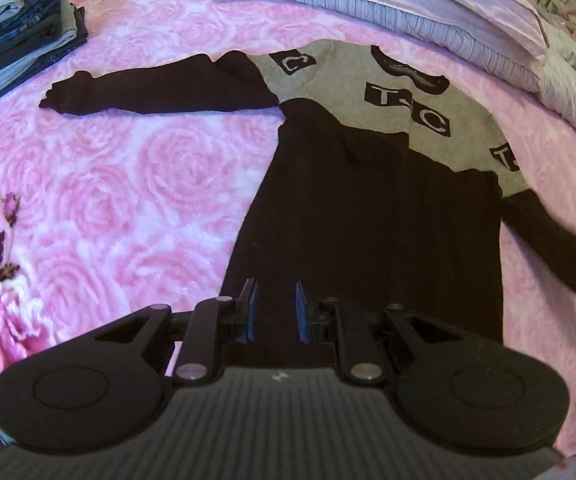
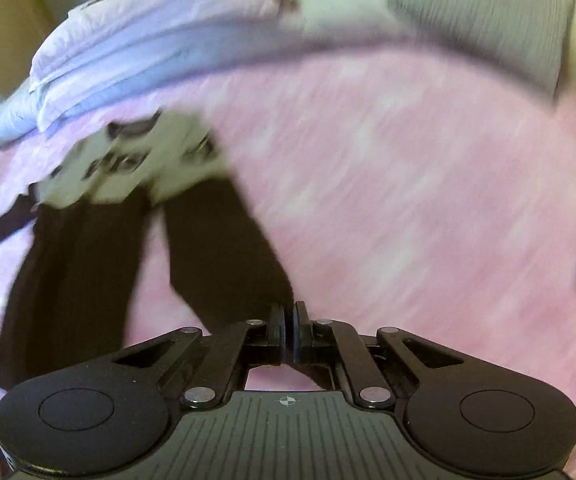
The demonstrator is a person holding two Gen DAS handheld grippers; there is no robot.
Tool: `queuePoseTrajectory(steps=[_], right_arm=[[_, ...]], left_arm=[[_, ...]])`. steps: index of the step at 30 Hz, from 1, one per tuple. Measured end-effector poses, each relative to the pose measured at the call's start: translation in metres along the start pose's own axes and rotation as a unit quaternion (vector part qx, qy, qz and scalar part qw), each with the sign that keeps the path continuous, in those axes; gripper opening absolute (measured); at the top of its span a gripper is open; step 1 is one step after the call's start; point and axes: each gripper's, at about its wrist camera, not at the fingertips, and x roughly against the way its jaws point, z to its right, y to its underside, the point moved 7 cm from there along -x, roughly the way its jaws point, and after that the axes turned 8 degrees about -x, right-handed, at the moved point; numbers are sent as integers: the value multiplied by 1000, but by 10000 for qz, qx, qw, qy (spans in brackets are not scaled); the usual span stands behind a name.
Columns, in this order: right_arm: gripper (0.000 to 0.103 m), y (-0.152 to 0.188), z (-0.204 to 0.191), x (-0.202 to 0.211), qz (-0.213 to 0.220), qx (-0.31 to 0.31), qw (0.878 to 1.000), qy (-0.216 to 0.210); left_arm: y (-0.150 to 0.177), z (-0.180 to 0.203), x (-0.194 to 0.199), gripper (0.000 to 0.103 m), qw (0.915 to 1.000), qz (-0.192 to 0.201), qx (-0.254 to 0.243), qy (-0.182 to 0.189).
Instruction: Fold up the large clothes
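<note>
Your sweater [image 1: 367, 208] lies flat on the pink rose-print blanket [image 1: 128, 184], dark body toward you, grey yoke with black letter patches toward the pillows [image 1: 367, 4]. One dark sleeve [image 1: 160, 92] stretches out flat to the left, level with the shoulders. The other sleeve runs off toward the lower right edge of the left wrist view.

Your left gripper [image 1: 276, 308] hangs over the sweater's hem end, pointing steeply down. Its blue pads [image 1: 300, 312] stand a narrow gap apart, and dark knit shows through that gap, but nothing sits pinched between them.

Your right gripper [image 2: 289, 332] has its fingers pressed together. The view from that wrist is badly smeared, so it is hard to be sure, yet the end of the dark sleeve [image 2: 224, 248] runs right up to the fingertips and seems to be caught between them. From there the sleeve slants up and left to the grey yoke [image 2: 136, 160], and the dark body lies further left, with pink blanket showing between sleeve and body.

A stack of folded jeans [image 1: 20, 32] sits at the far left corner of the bed, well apart from the sweater. A grey striped pillow [image 2: 483, 12] lies at the top right of the right wrist view.
</note>
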Motion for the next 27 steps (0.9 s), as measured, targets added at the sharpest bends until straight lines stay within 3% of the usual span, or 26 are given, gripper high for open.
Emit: queuePoseTrajectory(steps=[3, 6, 10, 13, 16, 17, 18, 19, 20, 21, 24, 27], right_arm=[[0, -28, 34, -16, -48, 347, 9989, 302], [0, -18, 57, -59, -343, 411, 9972, 526], [0, 23, 87, -114, -967, -439, 9923, 634], [2, 43, 96, -113, -813, -1394, 9848, 645], [18, 49, 98, -83, -224, -1989, 9749, 976], [30, 50, 94, -69, 4, -2119, 9710, 1111], [50, 56, 90, -55, 166, -2221, 9673, 1214], [59, 60, 82, -46, 253, -2333, 9641, 1244], [65, 61, 73, -40, 285, -2453, 9619, 1174], [65, 67, 58, -37, 231, -2547, 9619, 970], [65, 101, -5, -36, -362, -2707, 9618, -180], [65, 138, -81, -38, -853, -2740, 9508, -1166]], left_arm=[[8, 6, 0, 15, 10000, -1, -11, 1], [20, 6, -3, 15, 9999, -99, 45, -6], [36, -12, -2, 15, 9993, -324, 16, -188], [47, -33, 2, 18, 9982, -443, 49, -400], [56, -52, 5, 26, 9975, -541, 126, -444], [59, -55, 4, 26, 9974, -564, 109, -446], [62, -58, 3, 27, 9973, -594, 76, -417], [65, -59, -1, 27, 9975, -635, 38, -308], [67, -58, -5, 28, 9976, -660, 18, -206], [69, -57, -10, 28, 9977, -679, -8, -91], [75, -51, -31, 29, 9966, -771, -83, 277], [81, -48, -51, 29, 9942, -901, -105, 586]])
